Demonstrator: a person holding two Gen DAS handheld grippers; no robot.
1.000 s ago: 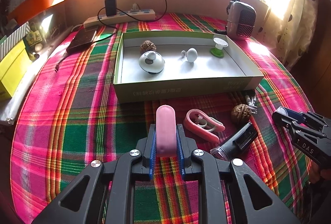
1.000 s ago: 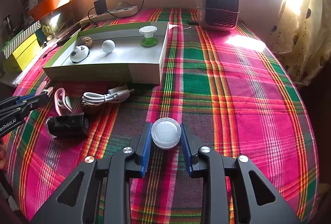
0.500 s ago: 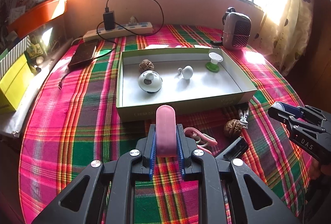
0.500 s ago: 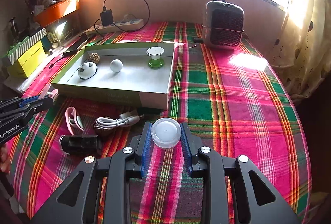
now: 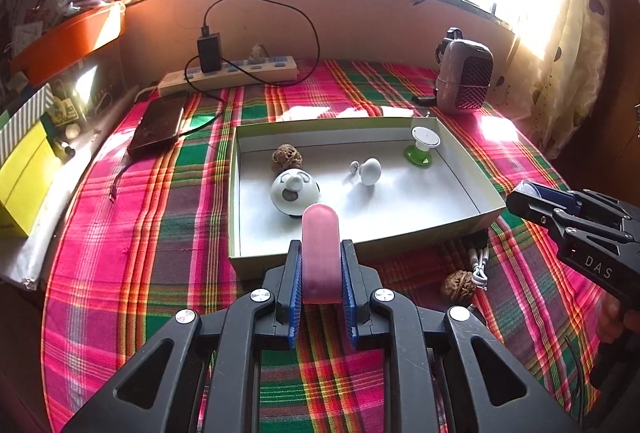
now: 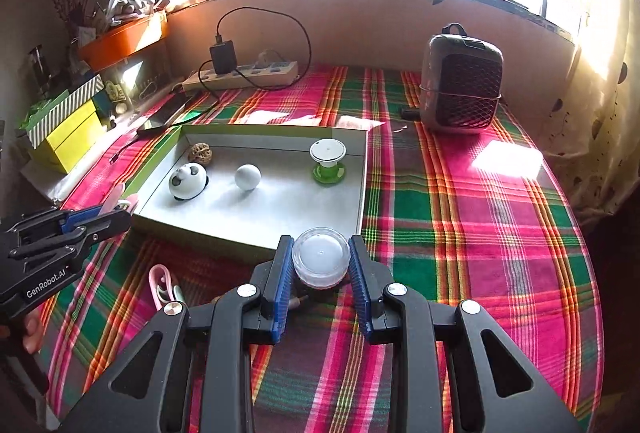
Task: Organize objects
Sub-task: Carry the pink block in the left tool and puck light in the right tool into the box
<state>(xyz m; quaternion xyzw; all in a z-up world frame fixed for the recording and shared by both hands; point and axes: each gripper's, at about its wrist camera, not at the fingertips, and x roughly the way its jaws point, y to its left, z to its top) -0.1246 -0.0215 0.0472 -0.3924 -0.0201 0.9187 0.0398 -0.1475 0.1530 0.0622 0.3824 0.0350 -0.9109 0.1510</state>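
My left gripper (image 5: 321,265) is shut on a pink oblong case (image 5: 321,233) and holds it above the near wall of the green-rimmed box (image 5: 400,233). My right gripper (image 6: 321,265) is shut on a round white jar (image 6: 321,259) above the box's near right corner (image 6: 320,229). Inside the box lie a panda toy (image 5: 294,191), a white knob (image 5: 370,171), a green-based spool (image 5: 422,149) and a walnut (image 5: 286,157). On the cloth before the box lie a second walnut (image 5: 458,287), a white cable (image 5: 478,265) and a pink clip (image 6: 162,283).
A small heater (image 6: 460,85) stands at the back right. A power strip with a charger (image 5: 232,73) and a phone (image 5: 160,123) lie at the back left. Yellow boxes (image 6: 68,137) and an orange planter (image 6: 124,41) line the left ledge.
Both grippers have risen and moved toward the box with their loads still held. The box now sits closer under both, and the black item on the cloth has dropped out of view.
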